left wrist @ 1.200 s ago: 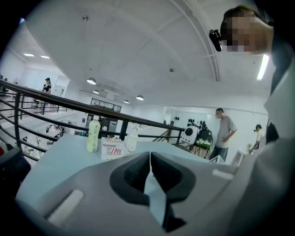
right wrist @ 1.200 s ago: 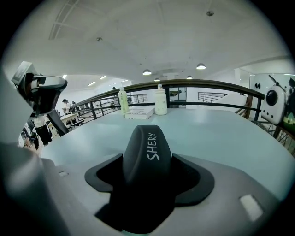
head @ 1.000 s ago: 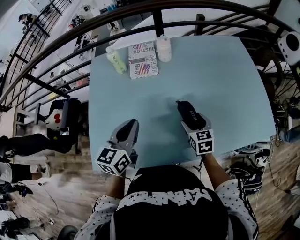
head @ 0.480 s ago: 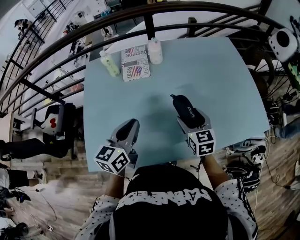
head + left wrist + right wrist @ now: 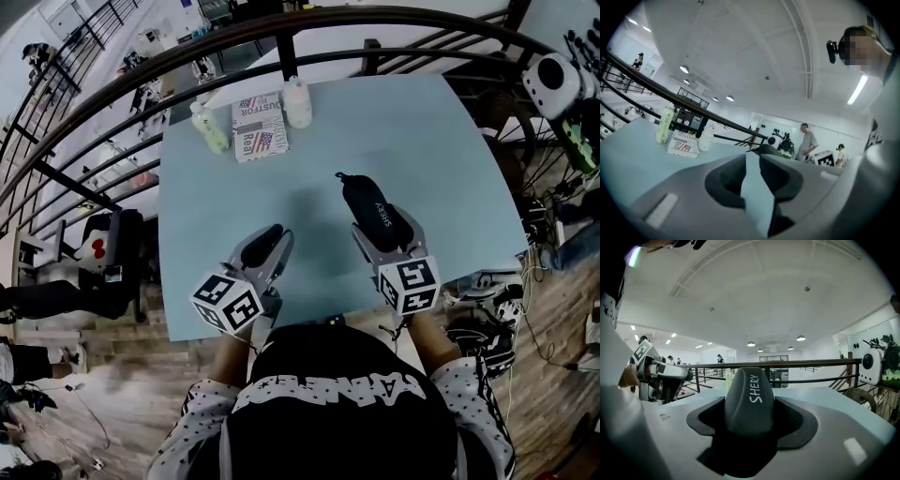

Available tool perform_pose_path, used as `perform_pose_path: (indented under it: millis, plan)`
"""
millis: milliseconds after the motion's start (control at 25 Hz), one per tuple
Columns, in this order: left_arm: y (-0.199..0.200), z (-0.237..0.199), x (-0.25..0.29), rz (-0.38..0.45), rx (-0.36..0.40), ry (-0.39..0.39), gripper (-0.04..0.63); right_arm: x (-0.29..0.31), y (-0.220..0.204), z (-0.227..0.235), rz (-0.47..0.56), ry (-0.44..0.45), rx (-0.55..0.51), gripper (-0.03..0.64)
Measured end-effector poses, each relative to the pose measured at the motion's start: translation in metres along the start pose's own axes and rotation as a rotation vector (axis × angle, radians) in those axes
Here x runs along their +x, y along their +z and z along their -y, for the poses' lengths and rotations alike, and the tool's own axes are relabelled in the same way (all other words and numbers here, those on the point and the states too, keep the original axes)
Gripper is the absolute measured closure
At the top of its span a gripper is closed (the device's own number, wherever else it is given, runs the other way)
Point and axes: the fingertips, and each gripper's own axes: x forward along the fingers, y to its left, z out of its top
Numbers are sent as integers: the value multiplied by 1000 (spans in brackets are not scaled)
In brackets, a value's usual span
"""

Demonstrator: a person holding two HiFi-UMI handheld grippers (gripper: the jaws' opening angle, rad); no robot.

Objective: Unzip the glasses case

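Right gripper point(image 5: 386, 236): jaws clamped on the near end of the black, rounded, hard-shell glasses case point(image 5: 368, 208) with white lettering on its top. In the right gripper view the case point(image 5: 750, 394) fills the gap between the jaws of the gripper point(image 5: 751, 420). The case sits over the right-centre of the light blue worktop point(image 5: 441, 159), long axis pointing away from the person. Whether it rests on the surface cannot be determined.

Left gripper point(image 5: 267, 242): low over the worktop near the front edge, apart from the case. In its own view the gripper point(image 5: 751, 161) has its jaws slightly apart, with only bare worktop between them.

Far edge: pale green bottle point(image 5: 208, 127), flag-printed packet point(image 5: 258, 127) and white bottle point(image 5: 297, 103), close together.
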Motion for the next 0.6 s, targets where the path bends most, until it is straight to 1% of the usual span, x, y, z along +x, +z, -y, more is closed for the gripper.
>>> perform_pose_path:
  millis: [160, 280, 440, 600]
  plan:
    - [-2, 6, 5, -4, -27, -28, 595, -10, 11, 0, 31, -7, -3, 273]
    - [0, 13, 8, 5, -78, -64, 595, -17, 18, -5, 56, -6, -6, 273]
    - [10, 31, 18, 23, -144, -155, 595, -23, 33, -15, 103, 17, -13, 273]
    - [18, 51, 29, 22, -153, -225, 595, -26, 44, -34, 154, 68, -26, 273]
